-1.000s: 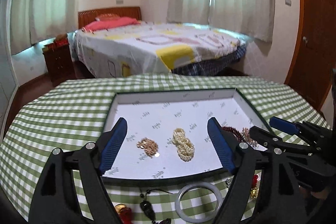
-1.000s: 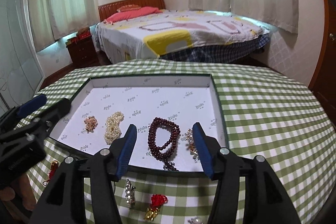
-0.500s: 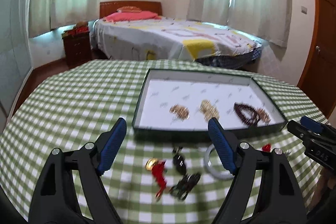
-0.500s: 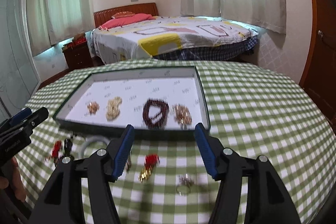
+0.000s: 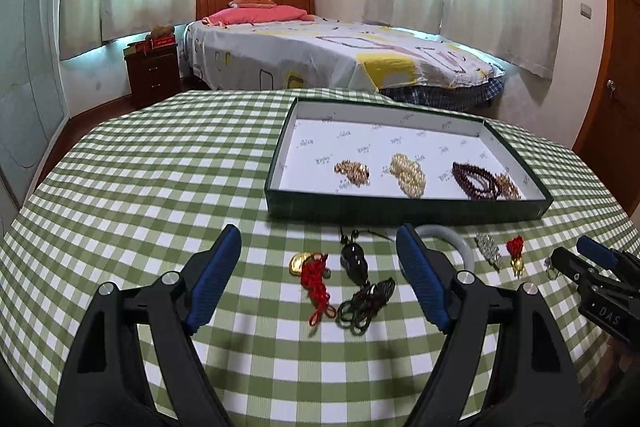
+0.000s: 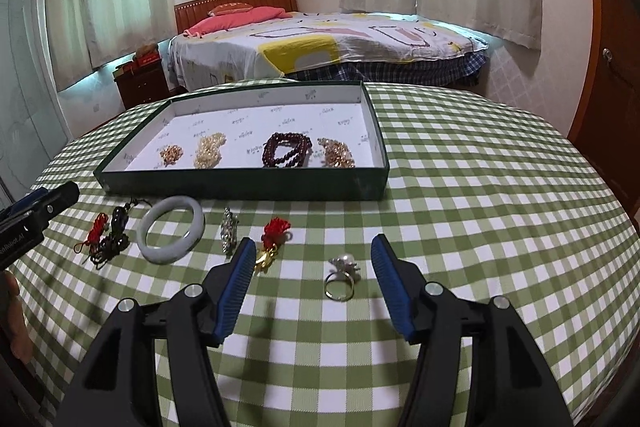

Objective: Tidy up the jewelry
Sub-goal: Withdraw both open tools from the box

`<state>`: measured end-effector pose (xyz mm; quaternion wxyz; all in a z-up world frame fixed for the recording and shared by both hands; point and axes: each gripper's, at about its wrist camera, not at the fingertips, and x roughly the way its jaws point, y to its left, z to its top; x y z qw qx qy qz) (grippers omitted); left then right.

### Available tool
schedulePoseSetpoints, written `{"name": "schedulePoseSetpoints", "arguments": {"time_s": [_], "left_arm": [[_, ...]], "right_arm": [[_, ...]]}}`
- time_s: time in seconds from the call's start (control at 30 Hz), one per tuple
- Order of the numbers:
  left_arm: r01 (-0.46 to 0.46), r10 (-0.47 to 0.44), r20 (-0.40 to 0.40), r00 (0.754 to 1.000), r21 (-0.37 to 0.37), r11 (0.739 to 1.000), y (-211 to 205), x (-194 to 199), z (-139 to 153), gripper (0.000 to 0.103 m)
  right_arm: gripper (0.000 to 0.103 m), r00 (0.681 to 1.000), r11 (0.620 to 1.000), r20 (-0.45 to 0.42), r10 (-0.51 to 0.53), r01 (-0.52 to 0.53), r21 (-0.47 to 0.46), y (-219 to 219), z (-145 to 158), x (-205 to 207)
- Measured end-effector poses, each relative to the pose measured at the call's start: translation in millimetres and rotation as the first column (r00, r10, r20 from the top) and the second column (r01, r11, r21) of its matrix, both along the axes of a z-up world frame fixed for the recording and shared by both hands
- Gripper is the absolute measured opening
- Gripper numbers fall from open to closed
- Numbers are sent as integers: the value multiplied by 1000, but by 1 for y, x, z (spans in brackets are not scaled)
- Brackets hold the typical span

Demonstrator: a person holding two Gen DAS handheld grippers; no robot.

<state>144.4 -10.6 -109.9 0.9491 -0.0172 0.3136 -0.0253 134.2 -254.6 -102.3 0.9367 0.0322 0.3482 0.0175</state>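
Observation:
A dark green tray (image 5: 404, 207) (image 6: 240, 187) with a white lining holds a gold chain (image 5: 352, 171), a pearl strand (image 5: 408, 169), a dark red bead bracelet (image 6: 286, 149) and another gold piece (image 6: 338, 153). On the checked cloth in front of the tray lie a red cord with a gold ingot (image 5: 316, 275), a black pendant (image 5: 354, 263), a pale jade bangle (image 6: 172, 229), a silver brooch (image 6: 229, 227), a red-knot gold charm (image 6: 272, 239) and a pearl ring (image 6: 342, 277). My left gripper (image 5: 318, 229) is open over the cord and pendant. My right gripper (image 6: 313, 242) is open, with the ring between its fingers and untouched.
The round table (image 6: 500, 187) wears a green and white checked cloth that curves off at its edges. Behind it stand a bed (image 5: 340, 55) and a dark nightstand (image 5: 154, 75). A wooden door (image 5: 616, 99) is at the right. A hand shows at the left edge of the right wrist view.
Both grippers have drawn back from over the tray toward the near side of the table and sunk lower. The loose pieces in front of the tray now lie ahead of them.

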Motion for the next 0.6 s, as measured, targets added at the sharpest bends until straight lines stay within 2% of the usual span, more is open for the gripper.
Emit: {"name": "schedulePoseSetpoints", "arguments": {"time_s": [0.5,0.6], "left_arm": [[-8,7,-113,994,-8,1000,10,4,-25,78],[-11,9,-152,988,-15,1000,11,14,-27,73]], "right_arm": [[59,1000,1000,-23,11,-10,9,2,-8,-1],[59,1000,1000,-26,10,-10,14,1,-9,0]]}}
